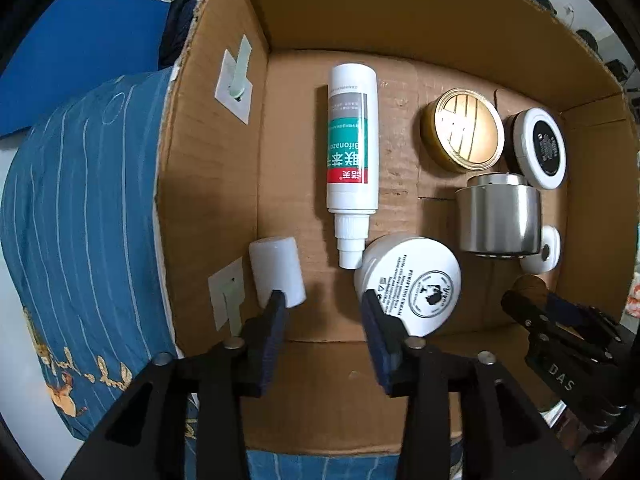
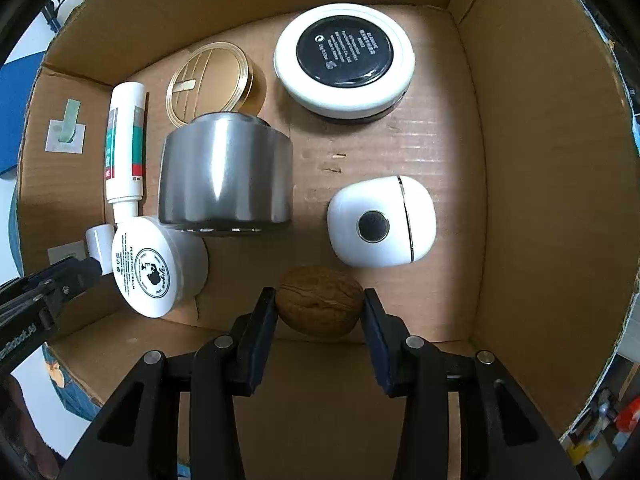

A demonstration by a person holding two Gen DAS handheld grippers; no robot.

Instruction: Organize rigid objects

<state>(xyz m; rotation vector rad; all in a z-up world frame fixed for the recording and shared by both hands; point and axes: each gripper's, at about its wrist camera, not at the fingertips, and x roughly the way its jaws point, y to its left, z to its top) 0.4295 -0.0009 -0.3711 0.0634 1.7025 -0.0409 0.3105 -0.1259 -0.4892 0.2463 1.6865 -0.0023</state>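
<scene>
Two grippers held over cardboard box [image 2: 520, 128]. Right gripper [image 2: 319, 308] fingers closed against walnut [image 2: 320, 300] at near wall; bare floor on right. Left gripper [image 1: 324, 312] fingers apart, empty, between white cap [image 1: 277, 270] by left wall and cream jar [image 1: 412, 280].

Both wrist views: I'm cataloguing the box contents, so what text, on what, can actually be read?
"Bifonazo", cut off, plus Chinese characters: white spray bottle with green and red label.
"PURIFYING CREAM": round white cream jar lid; its smaller print is too small.
"DAS": black right gripper.
White print on the round white compact's black disc: too blurred.
</scene>
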